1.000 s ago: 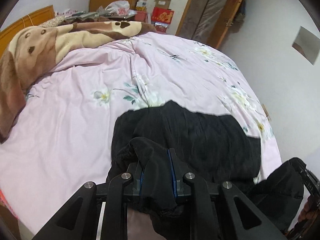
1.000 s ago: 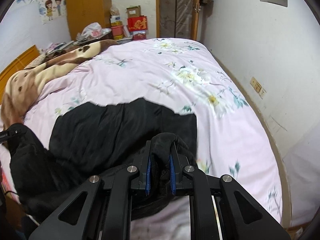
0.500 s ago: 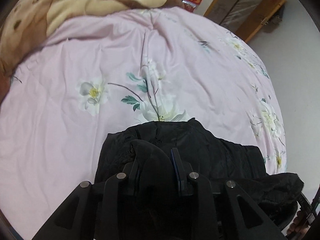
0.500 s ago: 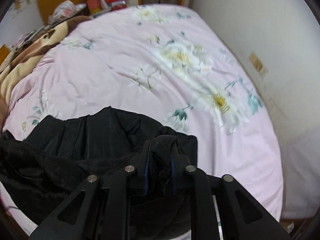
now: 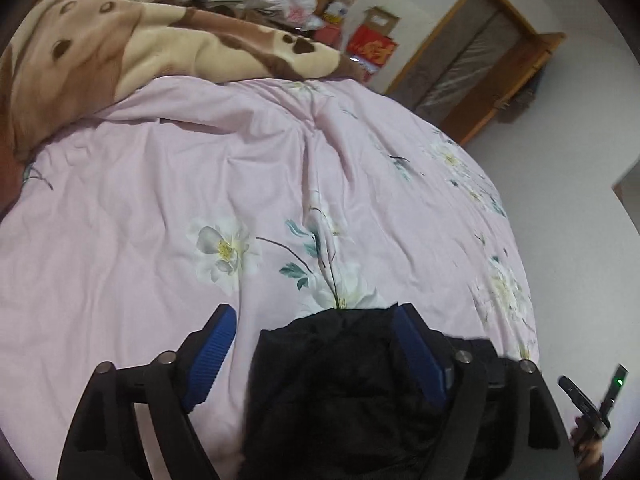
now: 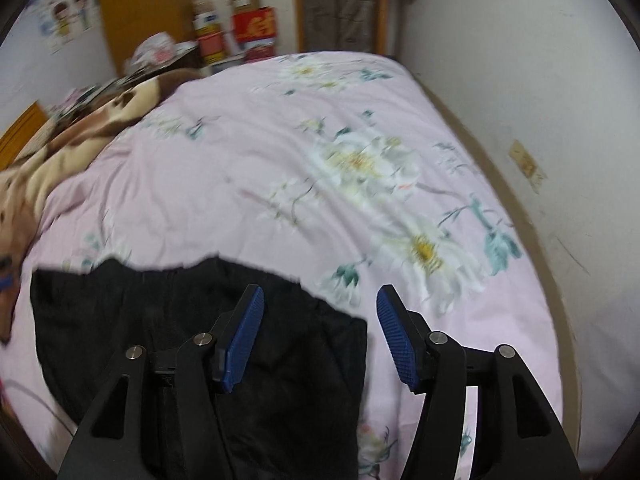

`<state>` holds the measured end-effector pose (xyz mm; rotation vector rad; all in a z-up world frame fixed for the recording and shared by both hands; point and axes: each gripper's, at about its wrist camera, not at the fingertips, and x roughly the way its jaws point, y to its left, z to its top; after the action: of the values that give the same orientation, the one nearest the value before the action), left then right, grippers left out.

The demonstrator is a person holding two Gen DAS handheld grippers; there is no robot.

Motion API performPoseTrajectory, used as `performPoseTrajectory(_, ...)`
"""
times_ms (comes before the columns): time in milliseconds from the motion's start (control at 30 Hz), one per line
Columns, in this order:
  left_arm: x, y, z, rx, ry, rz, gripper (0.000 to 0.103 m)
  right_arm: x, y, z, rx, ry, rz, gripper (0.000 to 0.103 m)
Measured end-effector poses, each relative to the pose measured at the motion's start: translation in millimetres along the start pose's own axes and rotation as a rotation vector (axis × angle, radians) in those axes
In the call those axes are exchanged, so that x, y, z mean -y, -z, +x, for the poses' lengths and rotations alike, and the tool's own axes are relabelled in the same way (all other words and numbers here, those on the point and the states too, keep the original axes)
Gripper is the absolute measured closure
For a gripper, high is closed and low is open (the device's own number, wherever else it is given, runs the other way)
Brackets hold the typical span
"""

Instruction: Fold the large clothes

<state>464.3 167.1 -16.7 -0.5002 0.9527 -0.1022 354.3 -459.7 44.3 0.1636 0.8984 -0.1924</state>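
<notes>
A black garment (image 5: pixel 340 392) lies folded on the near part of the pink floral bedspread (image 5: pixel 240 184). My left gripper (image 5: pixel 316 324) is open, its blue-padded jaws wide apart above the garment's left end. In the right wrist view the garment (image 6: pixel 160 320) lies flat as a dark block at lower left. My right gripper (image 6: pixel 320 312) is open and empty, hovering over the garment's right edge. A small part of the right gripper shows at the lower right of the left wrist view (image 5: pixel 592 404).
A brown and cream fleece blanket (image 5: pixel 120 48) is heaped at the head of the bed. Boxes and bags (image 6: pixel 248 32) stand against the far wall by a wooden door (image 5: pixel 472 60). A white wall (image 6: pixel 560 120) runs close along the bed's right side.
Both grippers have opened and let go of the black garment, which now lies on the bed. Both have lifted and tilted up a little.
</notes>
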Motion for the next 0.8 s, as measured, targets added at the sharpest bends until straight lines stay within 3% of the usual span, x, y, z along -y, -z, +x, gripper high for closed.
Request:
performPoseTrajectory(33,-3,6,4,-0.023,0.017,0.021,0.015,2,6,5,-0.006,-0.021,-0.007,0.032)
performPoseTrajectory(200,0,37,42,-0.152,0.094,0.146,0.015,6,32,37,-0.038,-0.121,-0.011,0.029)
performPoseTrajectory(333,12,45,67,-0.188,0.090,0.172,0.015,1,34,61,-0.059,-0.204,0.012,0.029)
performPoseTrajectory(400,19,48,75,-0.205,0.085,0.183,0.017,-2,33,66,-0.080,-0.205,0.020,0.031)
performPoseTrajectory(467,28,49,76,-0.193,0.059,0.217,0.039,-4,33,65,-0.080,-0.206,0.031,0.058)
performPoseTrajectory(500,34,50,75,-0.182,0.027,0.249,0.043,-5,33,63,-0.072,-0.187,0.029,0.071)
performPoseTrajectory(533,37,49,75,-0.179,0.003,0.266,0.056,-6,33,60,-0.058,-0.187,0.025,0.084)
performPoseTrajectory(567,40,49,73,-0.177,-0.012,0.278,0.067,-7,32,55,-0.042,-0.196,0.015,0.089)
performPoseTrajectory(633,48,44,63,-0.135,-0.040,0.312,0.078,-9,29,39,0.019,-0.160,-0.010,0.092)
performPoseTrajectory(800,66,24,39,0.031,-0.065,0.320,0.080,-1,14,3,0.185,-0.113,0.018,0.092)
